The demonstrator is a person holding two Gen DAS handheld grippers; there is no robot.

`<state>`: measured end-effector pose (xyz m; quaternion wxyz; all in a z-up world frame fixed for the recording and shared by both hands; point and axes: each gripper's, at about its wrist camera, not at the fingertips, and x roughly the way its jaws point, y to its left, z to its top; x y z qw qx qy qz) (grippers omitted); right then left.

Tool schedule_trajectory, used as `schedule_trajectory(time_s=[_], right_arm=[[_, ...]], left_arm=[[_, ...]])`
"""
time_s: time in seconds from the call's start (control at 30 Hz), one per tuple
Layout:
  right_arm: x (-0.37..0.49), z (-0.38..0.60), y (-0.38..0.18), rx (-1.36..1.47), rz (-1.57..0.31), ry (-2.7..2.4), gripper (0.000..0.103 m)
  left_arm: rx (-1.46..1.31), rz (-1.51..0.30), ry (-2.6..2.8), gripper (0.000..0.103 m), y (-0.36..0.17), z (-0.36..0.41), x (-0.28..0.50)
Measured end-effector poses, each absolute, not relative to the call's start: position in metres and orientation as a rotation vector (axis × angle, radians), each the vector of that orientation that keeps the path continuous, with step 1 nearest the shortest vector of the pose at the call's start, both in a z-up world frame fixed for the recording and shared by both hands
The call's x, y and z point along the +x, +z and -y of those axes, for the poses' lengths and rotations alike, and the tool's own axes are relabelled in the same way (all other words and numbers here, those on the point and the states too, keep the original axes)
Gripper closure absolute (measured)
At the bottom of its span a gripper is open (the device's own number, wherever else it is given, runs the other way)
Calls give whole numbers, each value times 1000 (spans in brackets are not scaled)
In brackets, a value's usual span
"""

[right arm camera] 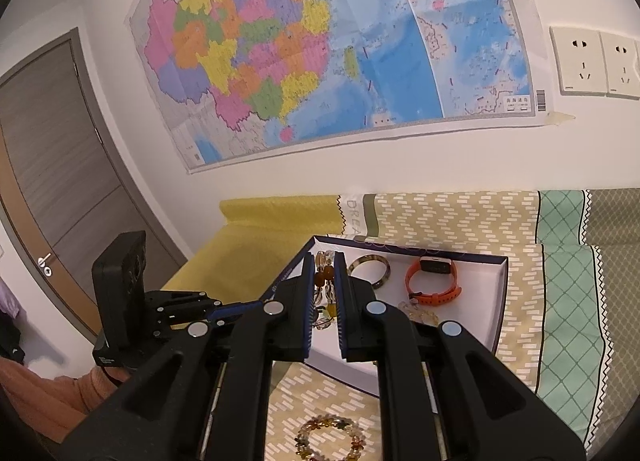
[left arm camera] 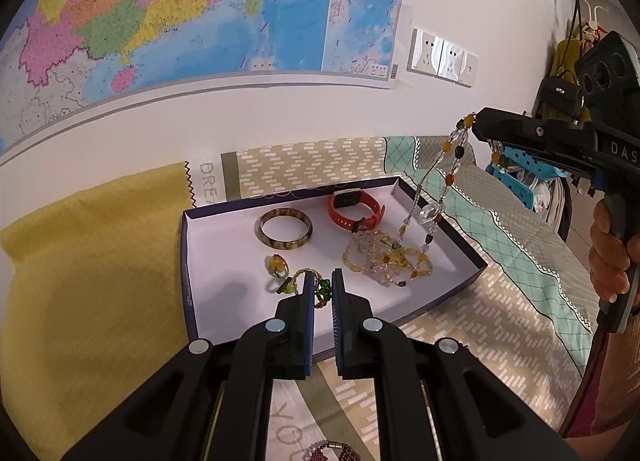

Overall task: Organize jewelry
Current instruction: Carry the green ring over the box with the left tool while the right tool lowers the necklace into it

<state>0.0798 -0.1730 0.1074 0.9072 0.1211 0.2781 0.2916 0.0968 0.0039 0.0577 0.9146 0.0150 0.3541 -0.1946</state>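
A white-lined box lid [left arm camera: 208, 245] holds a brown bangle [left arm camera: 285, 234], an orange watch [left arm camera: 356, 211], a ring [left arm camera: 277, 264], a green bead bracelet [left arm camera: 322, 290] and yellow bead strands [left arm camera: 386, 261]. My right gripper [left arm camera: 476, 126] is shut on an amber and clear bead necklace [left arm camera: 440, 189] that hangs down into the box; the beads show between its fingers in the right wrist view [right arm camera: 324, 281]. My left gripper [left arm camera: 323, 281] hovers over the box's near edge, jaws slightly apart around the green bracelet, which lies below them.
The box sits on a patterned bedspread [left arm camera: 500, 301] beside a yellow cloth [left arm camera: 92, 261]. A multicolour bead bracelet [right arm camera: 327, 437] lies on the bed in front of the box. A purple bead bracelet [left arm camera: 332, 453] lies near the left gripper. A wall with a map [right arm camera: 320, 53] stands behind.
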Motion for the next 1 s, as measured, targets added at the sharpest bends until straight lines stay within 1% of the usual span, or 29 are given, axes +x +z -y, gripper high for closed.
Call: schedule_trajectory(time_s=[1.0], right_arm=[[112, 170, 75, 215, -654, 549, 93]], left_arm=[[10, -834, -374, 96, 26, -3, 128]])
